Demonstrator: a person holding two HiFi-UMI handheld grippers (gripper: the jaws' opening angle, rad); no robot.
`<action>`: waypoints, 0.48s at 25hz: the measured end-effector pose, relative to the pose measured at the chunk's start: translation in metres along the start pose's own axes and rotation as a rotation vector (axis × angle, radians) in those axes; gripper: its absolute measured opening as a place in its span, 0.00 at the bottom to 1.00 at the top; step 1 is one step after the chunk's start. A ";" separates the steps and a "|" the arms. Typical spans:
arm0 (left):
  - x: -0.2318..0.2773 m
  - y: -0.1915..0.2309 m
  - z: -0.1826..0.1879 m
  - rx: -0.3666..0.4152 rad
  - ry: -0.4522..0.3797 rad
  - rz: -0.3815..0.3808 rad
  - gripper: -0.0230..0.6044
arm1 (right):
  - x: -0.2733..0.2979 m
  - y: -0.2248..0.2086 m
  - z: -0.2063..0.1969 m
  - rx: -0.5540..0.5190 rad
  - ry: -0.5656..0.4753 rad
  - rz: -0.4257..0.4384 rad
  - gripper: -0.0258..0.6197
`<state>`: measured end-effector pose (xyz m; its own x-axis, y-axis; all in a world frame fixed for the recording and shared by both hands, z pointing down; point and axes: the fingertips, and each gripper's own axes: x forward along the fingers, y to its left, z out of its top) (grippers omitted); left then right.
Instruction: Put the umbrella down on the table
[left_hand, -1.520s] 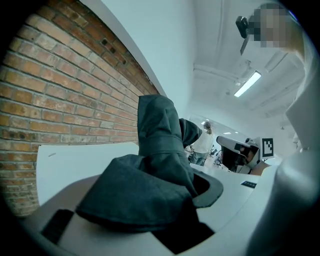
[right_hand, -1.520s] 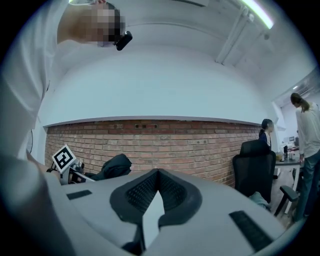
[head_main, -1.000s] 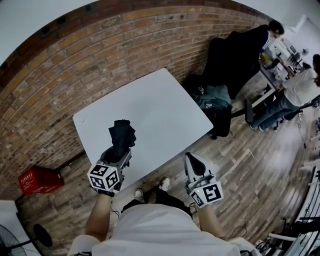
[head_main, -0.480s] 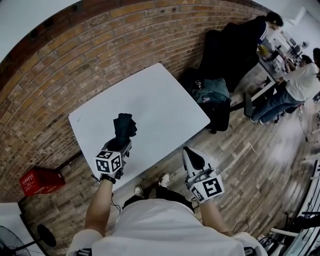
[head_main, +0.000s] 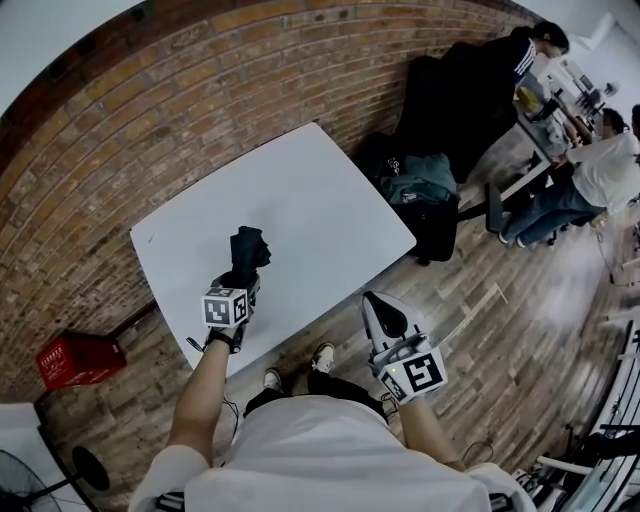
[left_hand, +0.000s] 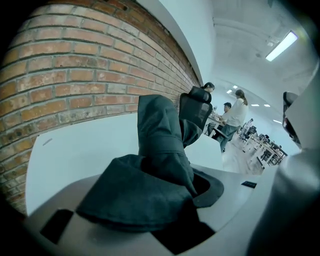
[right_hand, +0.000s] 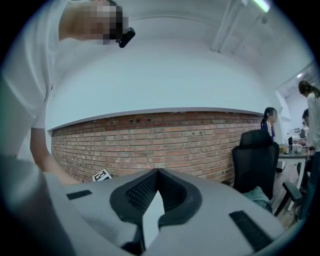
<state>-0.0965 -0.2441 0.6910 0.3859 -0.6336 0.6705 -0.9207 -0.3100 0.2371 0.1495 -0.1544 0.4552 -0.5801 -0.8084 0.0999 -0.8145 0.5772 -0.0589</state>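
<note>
My left gripper (head_main: 243, 283) is shut on a folded black umbrella (head_main: 248, 250), over the near-left part of the white table (head_main: 300, 190). In the left gripper view the umbrella's dark fabric (left_hand: 160, 170) bunches between the jaws and sticks out ahead over the table top (left_hand: 85, 150). Whether it touches the table I cannot tell. My right gripper (head_main: 383, 315) is off the table's front edge, over the wooden floor. In the right gripper view the right gripper (right_hand: 157, 172) has its tips together and nothing in them.
A brick wall (head_main: 200, 90) runs behind the table. A black office chair (head_main: 440, 110), a dark green bag (head_main: 425, 185) and a black case (head_main: 437, 235) stand at the table's right. People (head_main: 590, 170) sit at desks far right. A red crate (head_main: 75, 358) lies on the floor at left.
My left gripper has gone down toward the table with the umbrella still in it and looks smaller in the head view. The right gripper has hardly moved.
</note>
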 end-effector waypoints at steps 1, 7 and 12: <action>0.006 0.001 -0.002 0.008 0.014 0.008 0.40 | 0.001 -0.002 -0.001 -0.001 0.003 0.001 0.07; 0.039 -0.002 -0.005 0.031 0.062 0.009 0.40 | 0.002 -0.013 -0.005 0.000 0.015 -0.003 0.07; 0.056 -0.005 -0.005 0.033 0.094 0.027 0.40 | 0.003 -0.020 -0.008 0.004 0.023 -0.002 0.07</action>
<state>-0.0708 -0.2744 0.7310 0.3526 -0.5731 0.7398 -0.9276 -0.3181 0.1957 0.1641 -0.1674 0.4651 -0.5783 -0.8065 0.1228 -0.8155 0.5753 -0.0622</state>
